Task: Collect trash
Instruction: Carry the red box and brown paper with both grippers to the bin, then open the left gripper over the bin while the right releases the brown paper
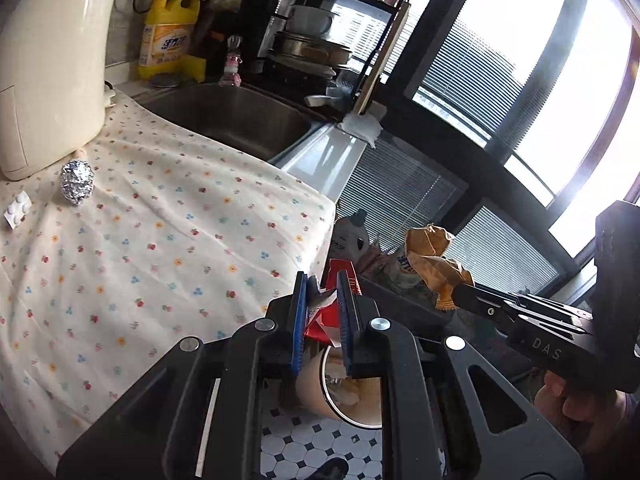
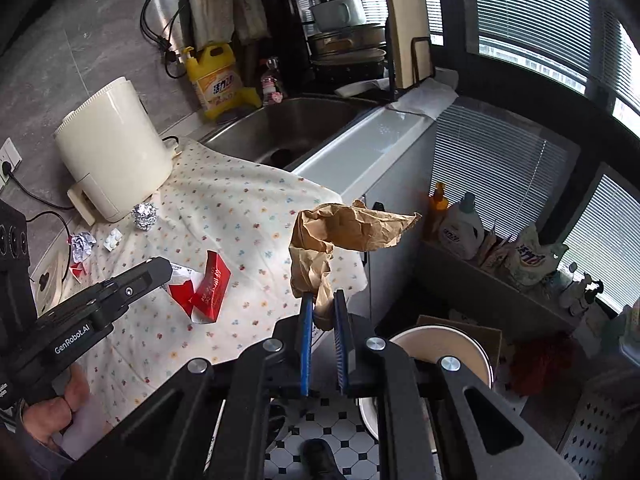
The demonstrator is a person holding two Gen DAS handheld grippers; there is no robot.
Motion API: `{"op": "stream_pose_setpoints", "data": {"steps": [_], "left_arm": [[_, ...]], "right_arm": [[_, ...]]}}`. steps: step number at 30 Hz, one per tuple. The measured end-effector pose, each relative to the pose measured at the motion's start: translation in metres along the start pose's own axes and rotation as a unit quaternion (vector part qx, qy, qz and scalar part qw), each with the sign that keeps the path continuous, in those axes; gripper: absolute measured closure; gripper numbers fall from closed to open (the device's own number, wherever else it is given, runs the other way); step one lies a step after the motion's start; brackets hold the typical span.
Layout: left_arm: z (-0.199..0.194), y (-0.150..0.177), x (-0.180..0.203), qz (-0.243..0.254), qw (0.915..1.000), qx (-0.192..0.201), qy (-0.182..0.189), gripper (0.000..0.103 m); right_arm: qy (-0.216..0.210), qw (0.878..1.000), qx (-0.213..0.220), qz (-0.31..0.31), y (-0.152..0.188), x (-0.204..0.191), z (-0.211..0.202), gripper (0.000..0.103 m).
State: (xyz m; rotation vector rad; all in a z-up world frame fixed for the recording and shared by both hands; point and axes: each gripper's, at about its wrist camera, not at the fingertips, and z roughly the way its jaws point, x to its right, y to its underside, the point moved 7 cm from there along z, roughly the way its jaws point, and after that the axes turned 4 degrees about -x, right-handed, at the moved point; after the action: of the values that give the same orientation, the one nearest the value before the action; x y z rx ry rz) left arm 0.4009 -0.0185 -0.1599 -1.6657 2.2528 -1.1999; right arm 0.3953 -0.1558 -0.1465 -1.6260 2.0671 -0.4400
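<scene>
Jaws hiding red wrapper (image 1: 320, 322) (partly)

Daylight through blinds (image 2: 500, 168), window (image 1: 560, 92) glare, fisheye-curved edges, mostly sharp

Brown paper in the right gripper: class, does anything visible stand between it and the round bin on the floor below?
Nothing visible does. The brown paper, clamped in the right gripper, hangs past the counter's edge; the open bin stands lower right, uncovered.

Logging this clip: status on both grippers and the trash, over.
Left gripper shut on red wrapper. Right gripper shut on crumpled brown paper. Foil ball on the cloth. Nothing blocking.
</scene>
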Motion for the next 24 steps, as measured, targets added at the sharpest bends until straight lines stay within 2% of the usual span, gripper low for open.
{"op": "stream_pose_setpoints", "data": {"steps": [14, 24], "left_arm": [[0.092, 0.056, 0.073, 0.019, 0.996, -0.084, 0.02, 0.088], [0.152, 0.101, 0.102, 0.02, 0.9913, -0.13, -0.001, 0.088]], "right_arm": [[0.047, 0.995, -0.06, 0.066, 0.072, 0.117, 0.006, 0.092], [0.058, 0.991, -0.092, 0.082, 0.11, 0.166, 0.015, 0.092]]}}
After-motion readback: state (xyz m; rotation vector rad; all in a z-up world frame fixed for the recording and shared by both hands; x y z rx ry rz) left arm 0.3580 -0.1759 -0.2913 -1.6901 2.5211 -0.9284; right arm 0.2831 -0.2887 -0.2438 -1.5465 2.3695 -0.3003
